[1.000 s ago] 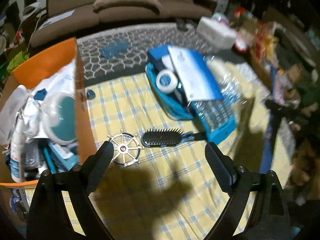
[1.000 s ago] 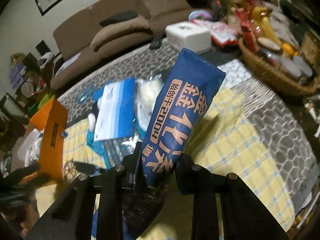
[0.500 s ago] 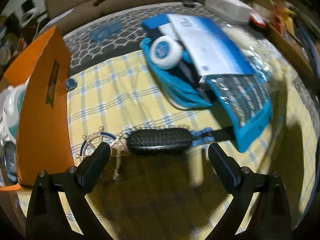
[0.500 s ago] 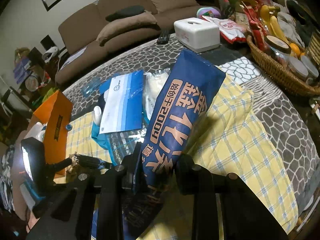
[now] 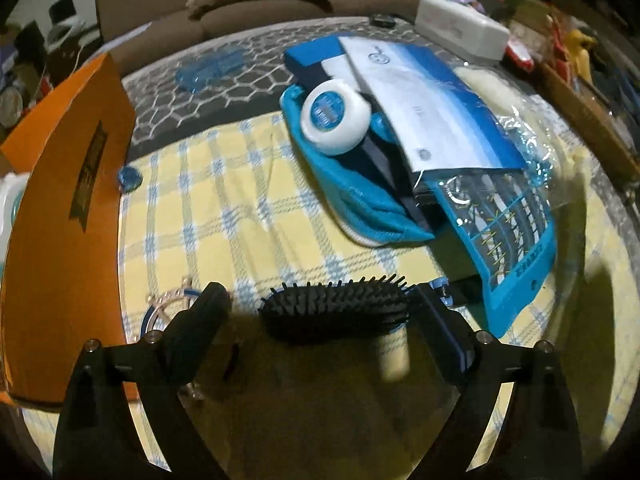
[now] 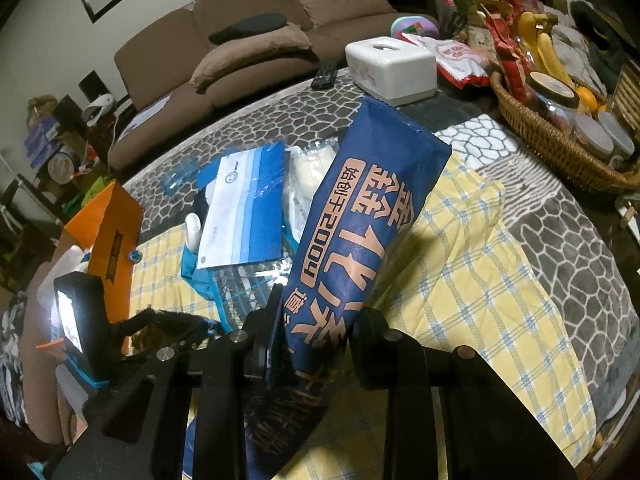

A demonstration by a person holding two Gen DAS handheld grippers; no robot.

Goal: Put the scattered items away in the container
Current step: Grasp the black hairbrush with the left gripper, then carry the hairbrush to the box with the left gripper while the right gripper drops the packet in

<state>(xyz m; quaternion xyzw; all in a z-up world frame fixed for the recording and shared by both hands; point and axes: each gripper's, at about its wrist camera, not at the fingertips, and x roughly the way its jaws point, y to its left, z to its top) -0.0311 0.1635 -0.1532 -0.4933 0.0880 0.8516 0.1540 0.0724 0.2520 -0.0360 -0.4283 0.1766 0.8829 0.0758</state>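
My left gripper (image 5: 320, 304) is open, low over the yellow checked cloth, with its fingers on either side of a black hairbrush (image 5: 336, 310) that lies crosswise. A small ship's-wheel ornament (image 5: 168, 312) lies just left of the brush, partly behind the left finger. The orange box (image 5: 68, 216), the container, stands open at the left. My right gripper (image 6: 316, 328) is shut on a tall dark blue packet (image 6: 356, 240) with orange lettering and holds it upright above the table. The left gripper (image 6: 152, 324) also shows in the right wrist view, at the brush.
A pile lies beyond the brush: white round case (image 5: 334, 118), blue cloth pouch (image 5: 360, 200), blue-white envelope (image 5: 424, 112), clear blue-edged bag (image 5: 508, 232). A blue cap (image 5: 129, 179) sits by the box. A white tissue box (image 6: 392, 66) and wicker basket (image 6: 552, 140) stand further back.
My left gripper has moved forward and down, so the hairbrush now lies between its open fingers. My right gripper still holds the blue packet, with little movement.
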